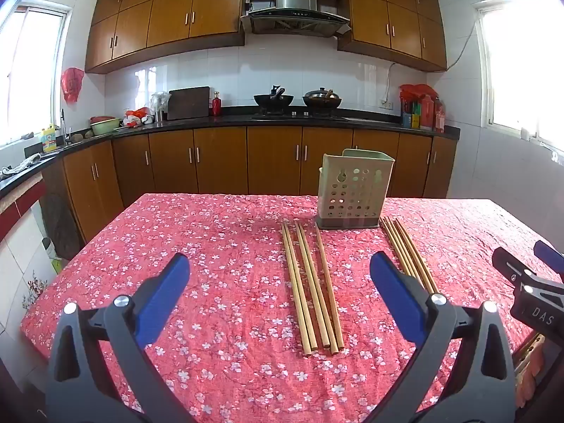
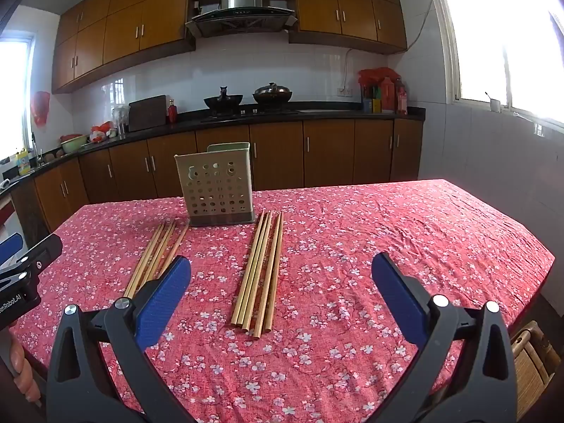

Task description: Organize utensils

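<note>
— Looking close, what do you see?
— The left gripper point(image 1: 278, 278) and right gripper point(image 2: 280, 278) both gape wide, holding nothing, with bare red tablecloth point(image 2: 387, 239) between.
— And farther?
— Two bunches of wooden chopsticks point(image 1: 312, 289) lie flat. One blue finger point(image 2: 165, 292) hides some ends. Behind stands the holey green holder point(image 1: 354, 190), its inside unseen.

We see a table under a red floral cloth point(image 1: 218, 246), a pale perforated utensil holder point(image 1: 354, 190) standing near its far edge, two bundles of wooden chopsticks, left point(image 1: 310, 289) and right point(image 2: 261, 268), lying flat before it.
</note>
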